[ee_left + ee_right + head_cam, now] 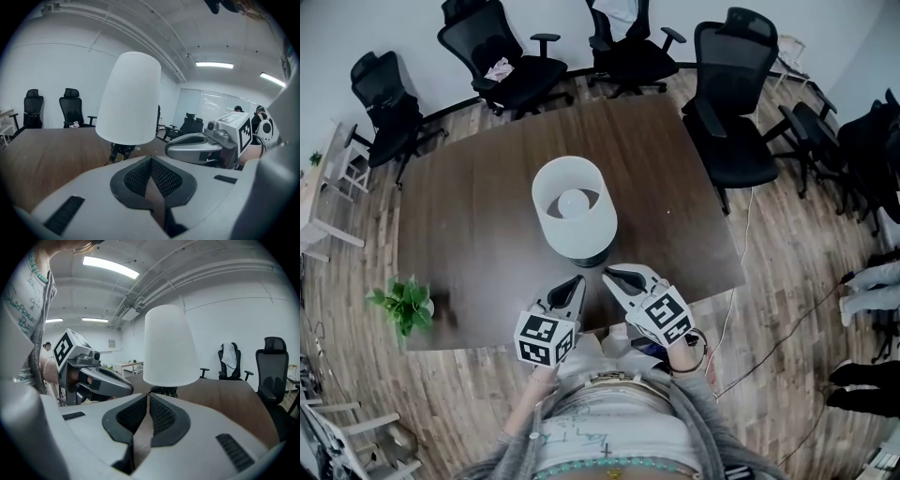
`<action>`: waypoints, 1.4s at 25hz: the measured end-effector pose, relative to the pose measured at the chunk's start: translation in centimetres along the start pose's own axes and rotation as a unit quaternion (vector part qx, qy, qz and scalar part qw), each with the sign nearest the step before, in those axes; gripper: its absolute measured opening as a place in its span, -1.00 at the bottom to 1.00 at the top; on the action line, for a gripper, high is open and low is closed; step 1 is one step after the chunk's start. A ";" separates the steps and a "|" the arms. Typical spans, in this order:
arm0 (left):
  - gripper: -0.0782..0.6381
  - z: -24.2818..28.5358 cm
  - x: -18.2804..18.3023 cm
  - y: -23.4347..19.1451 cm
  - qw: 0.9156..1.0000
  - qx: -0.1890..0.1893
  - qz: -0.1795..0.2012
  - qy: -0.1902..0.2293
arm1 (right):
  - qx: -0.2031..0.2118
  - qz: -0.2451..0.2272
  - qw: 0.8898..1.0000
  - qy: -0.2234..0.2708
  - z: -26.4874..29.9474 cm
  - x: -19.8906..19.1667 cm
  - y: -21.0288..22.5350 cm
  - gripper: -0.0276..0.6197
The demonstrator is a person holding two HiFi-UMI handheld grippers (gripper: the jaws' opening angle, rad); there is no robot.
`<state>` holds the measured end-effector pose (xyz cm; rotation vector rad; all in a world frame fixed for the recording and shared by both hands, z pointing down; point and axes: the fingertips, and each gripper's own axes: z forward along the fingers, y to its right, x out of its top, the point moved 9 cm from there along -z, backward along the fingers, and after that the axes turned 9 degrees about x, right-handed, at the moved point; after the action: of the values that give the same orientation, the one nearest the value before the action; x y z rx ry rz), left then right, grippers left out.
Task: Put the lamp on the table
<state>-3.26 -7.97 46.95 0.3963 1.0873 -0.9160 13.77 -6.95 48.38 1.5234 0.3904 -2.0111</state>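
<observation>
Table lamp upright on brown table, near centre.
Left gripper and right gripper near its base, not touching; both pairs of jaws pressed together, nothing held.
Placement looks done. Advice: back grippers straight off, don't brush shade.

Lamp base — mostly hidden under shade; plant blurry.

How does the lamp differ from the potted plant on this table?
The lamp is white with a wide drum shade; the potted plant is green and leafy. The lamp is far larger than the potted plant. The lamp stands mid-table; the potted plant sits by the near left corner. Both stand on the dark wooden table.
</observation>
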 end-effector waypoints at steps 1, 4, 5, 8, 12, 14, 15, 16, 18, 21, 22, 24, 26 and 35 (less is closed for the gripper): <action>-0.75 -0.1 0.2 -0.1 1.000 -0.004 0.002 0.003 | -0.003 0.001 1.000 0.001 0.1 0.3 0.0 -0.82; -0.75 -0.6 0.8 -1.0 1.000 -0.014 0.003 0.008 | -0.013 0.003 1.000 0.005 0.9 1.1 -0.5 -0.82; -0.75 -0.8 1.0 -1.4 1.000 -0.016 0.004 0.009 | -0.017 0.003 1.000 0.005 1.1 1.4 -0.8 -0.82; -0.75 -1.3 1.4 -2.3 1.000 -0.022 0.010 0.015 | -0.026 0.004 1.000 0.000 1.7 1.9 -1.4 -0.82; -0.75 -1.6 1.9 -3.8 0.999 -0.033 0.013 0.017 | -0.037 0.025 0.999 0.007 2.5 2.4 -1.8 -0.82; -0.75 -1.7 2.0 -4.2 0.999 -0.041 0.014 0.017 | -0.045 0.028 0.999 0.011 2.6 2.6 -2.1 -0.82; -0.75 -1.8 2.0 -4.4 0.999 -0.046 0.015 0.018 | -0.050 0.028 0.998 0.011 2.6 2.8 -2.3 -0.82; -0.75 -2.0 2.0 -4.5 0.998 -0.051 0.016 0.018 | -0.056 0.028 0.998 0.012 2.7 2.9 -2.6 -0.82; -0.75 -2.2 2.1 -4.9 0.998 -0.063 0.019 0.019 | -0.066 0.031 0.997 0.016 2.9 3.2 -3.0 -0.82; -0.75 -2.4 2.2 -5.6 0.996 -0.078 0.022 0.028 | -0.083 0.030 0.996 0.022 3.6 3.6 -3.4 -0.82; -0.75 -2.3 2.2 -5.8 0.996 -0.082 0.023 0.032 | -0.090 0.025 0.995 0.021 3.7 3.7 -3.4 -0.82; -0.75 -2.2 2.1 -6.1 0.995 -0.091 0.027 0.036 | -0.103 0.021 0.994 0.019 3.9 3.8 -3.6 -0.82; -0.75 -2.3 1.9 -6.2 0.994 -0.101 0.030 0.038 | -0.115 0.023 0.993 0.019 4.0 3.6 -4.0 -0.82; -0.75 -2.7 2.2 -6.8 0.993 -0.106 0.037 0.040 | -0.139 0.028 0.990 0.027 3.5 3.7 -4.9 -0.82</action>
<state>-9.87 -11.07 44.83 0.2977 1.2212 -0.7160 7.43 -6.07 45.40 1.3994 0.6155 -1.7898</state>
